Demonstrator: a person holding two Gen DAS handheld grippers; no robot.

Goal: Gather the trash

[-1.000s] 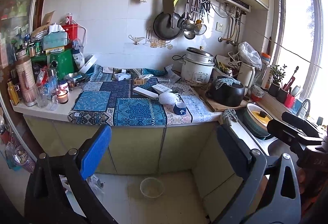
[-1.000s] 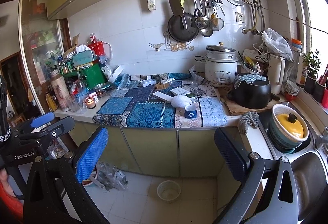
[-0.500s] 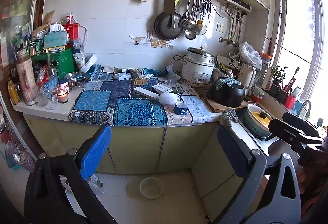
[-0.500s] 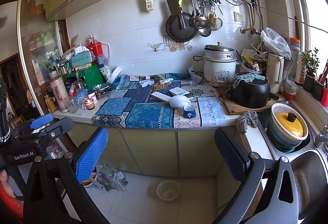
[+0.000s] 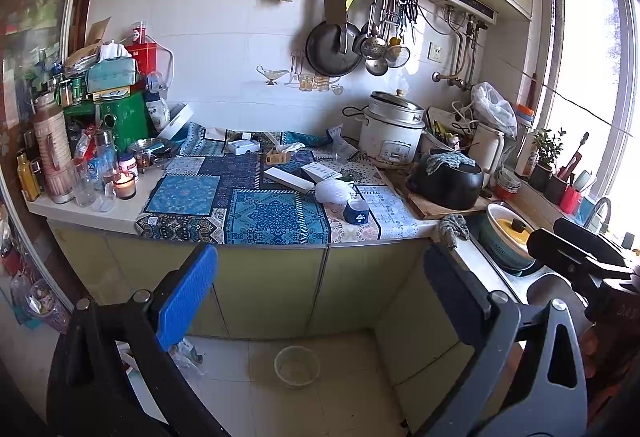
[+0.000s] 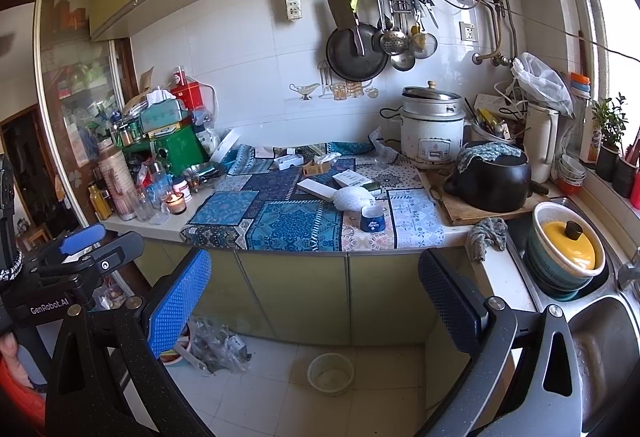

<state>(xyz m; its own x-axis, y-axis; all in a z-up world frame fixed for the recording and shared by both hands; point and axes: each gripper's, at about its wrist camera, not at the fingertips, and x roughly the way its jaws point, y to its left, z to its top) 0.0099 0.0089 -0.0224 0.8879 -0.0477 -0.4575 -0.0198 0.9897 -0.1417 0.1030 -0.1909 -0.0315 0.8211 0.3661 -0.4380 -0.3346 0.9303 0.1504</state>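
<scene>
The trash, a crumpled white wad (image 5: 335, 191), a small blue cup (image 5: 356, 211) and paper scraps, lay on the worktop (image 5: 92, 211) at about twelve o'clock, untouched. Both the left gripper (image 5: 320, 301) and right gripper (image 6: 316, 301) hung well short, fingers spread and empty; by the look of it, collecting had not begun.

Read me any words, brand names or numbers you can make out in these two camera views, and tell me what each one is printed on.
"GenRobot.AI": on the left gripper body, right wrist view.
Too blurred to read: white print on the small blue cup, the rice cooker panel, the white box, the red tin, and embossed marks on the right gripper body.
</scene>
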